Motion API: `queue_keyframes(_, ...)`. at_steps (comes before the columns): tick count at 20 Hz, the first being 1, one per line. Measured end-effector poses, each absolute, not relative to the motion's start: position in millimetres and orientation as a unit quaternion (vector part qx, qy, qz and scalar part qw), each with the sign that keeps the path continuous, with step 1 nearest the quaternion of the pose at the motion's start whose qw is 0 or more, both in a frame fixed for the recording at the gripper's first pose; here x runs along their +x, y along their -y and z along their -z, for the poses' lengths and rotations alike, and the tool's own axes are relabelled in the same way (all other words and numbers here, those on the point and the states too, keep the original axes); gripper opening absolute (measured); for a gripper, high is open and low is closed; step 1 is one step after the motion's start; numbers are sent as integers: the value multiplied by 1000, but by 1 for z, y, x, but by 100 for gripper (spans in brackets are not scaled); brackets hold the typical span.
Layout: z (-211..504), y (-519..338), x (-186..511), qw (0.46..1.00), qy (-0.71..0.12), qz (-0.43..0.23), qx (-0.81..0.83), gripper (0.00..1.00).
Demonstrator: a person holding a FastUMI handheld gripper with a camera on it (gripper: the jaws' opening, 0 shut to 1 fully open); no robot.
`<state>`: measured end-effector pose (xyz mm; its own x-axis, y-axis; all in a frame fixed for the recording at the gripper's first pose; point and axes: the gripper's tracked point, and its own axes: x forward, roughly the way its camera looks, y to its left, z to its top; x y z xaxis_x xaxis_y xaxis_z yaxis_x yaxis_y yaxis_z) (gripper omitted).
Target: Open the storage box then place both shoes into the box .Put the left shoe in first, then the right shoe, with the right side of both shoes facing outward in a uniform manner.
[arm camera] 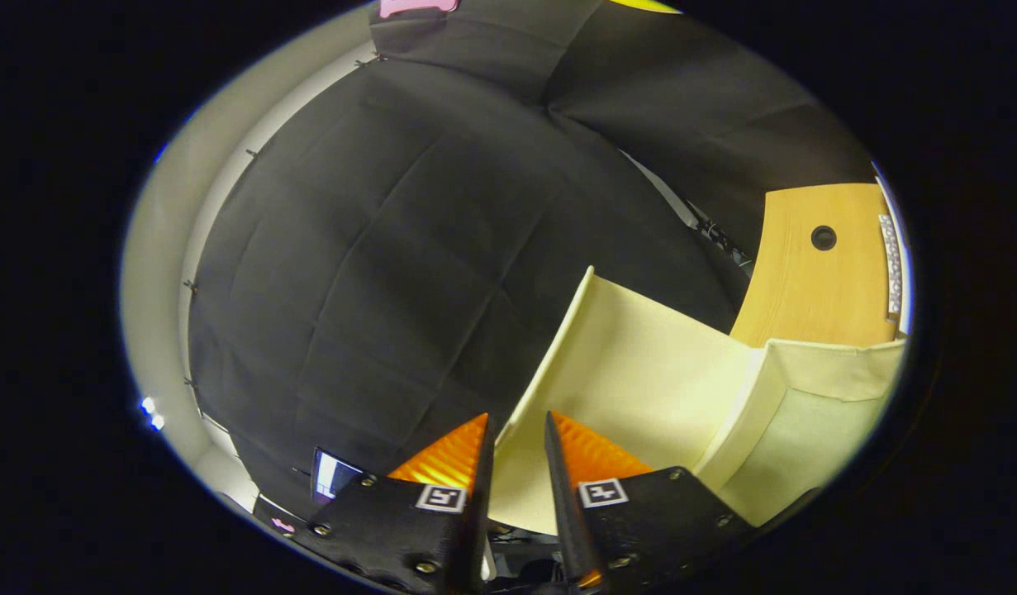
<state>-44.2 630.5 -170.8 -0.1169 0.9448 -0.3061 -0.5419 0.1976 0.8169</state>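
The storage box (640,372) ran out of view past its raised lid; whether the fingers (450,459) pinched the lid's edge stayed unclear.

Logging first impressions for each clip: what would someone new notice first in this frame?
The pale cream lid of the storage box, swung up, with its edge caught between the hand-held gripper fingers, which look closed on it. Behind it hangs the black cloth wall, and a wooden tabletop with a round hole lies beyond the box.
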Motion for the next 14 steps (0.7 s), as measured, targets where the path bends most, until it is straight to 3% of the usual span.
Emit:
queue_keyframes(2, 166, -629, -39, 645, -440, -590, 208, 66)
queue_keyframes(3, 163, -626, -36, 655, -431, -588, 198, 95)
queue_keyframes(9, 137, -586, -16, 703, -397, -561, 183, 97)
queue_keyframes(14, 109, -504, 10, 768, -340, -511, 182, 96)
